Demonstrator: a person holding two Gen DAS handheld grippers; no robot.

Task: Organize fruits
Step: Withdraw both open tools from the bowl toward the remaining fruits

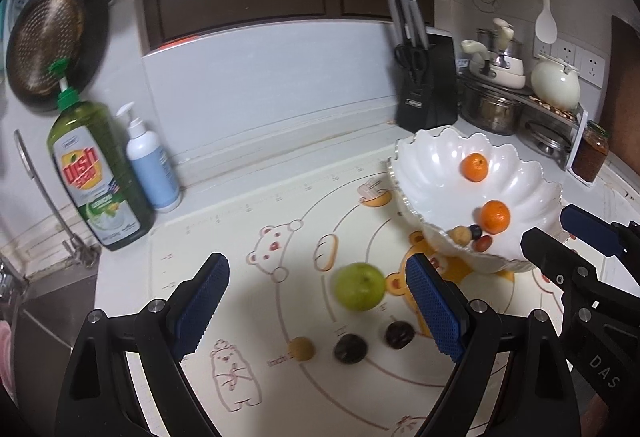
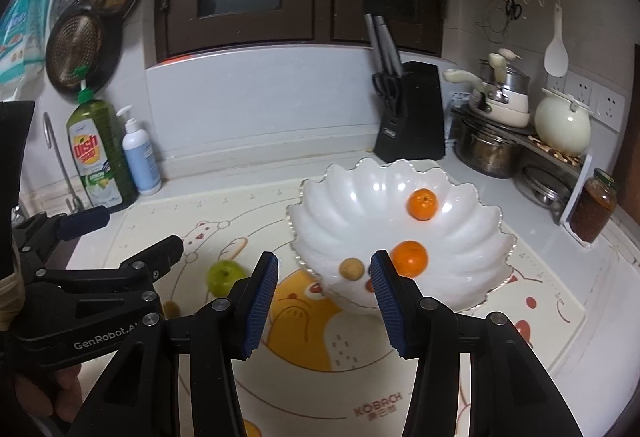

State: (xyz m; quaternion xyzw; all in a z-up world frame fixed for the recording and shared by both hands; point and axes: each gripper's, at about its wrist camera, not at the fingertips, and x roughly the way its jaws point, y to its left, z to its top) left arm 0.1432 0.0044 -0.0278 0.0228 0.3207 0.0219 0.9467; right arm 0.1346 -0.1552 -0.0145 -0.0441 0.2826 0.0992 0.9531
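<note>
Covering the white counter, a cartoon-bear mat carries a scalloped white bowl far right, holding two oranges. Near left lies a green apple. Left gripper gapes wide, empty; right gripper part-open, empty.

**A:** How many fruits in the white bowl?

**B:** Two oranges, one tan longan, a dark berry and a red fruit.

**A:** On the mat?

**B:** One green apple; toward six o'clock, two dark plums and one tan longan.
</note>
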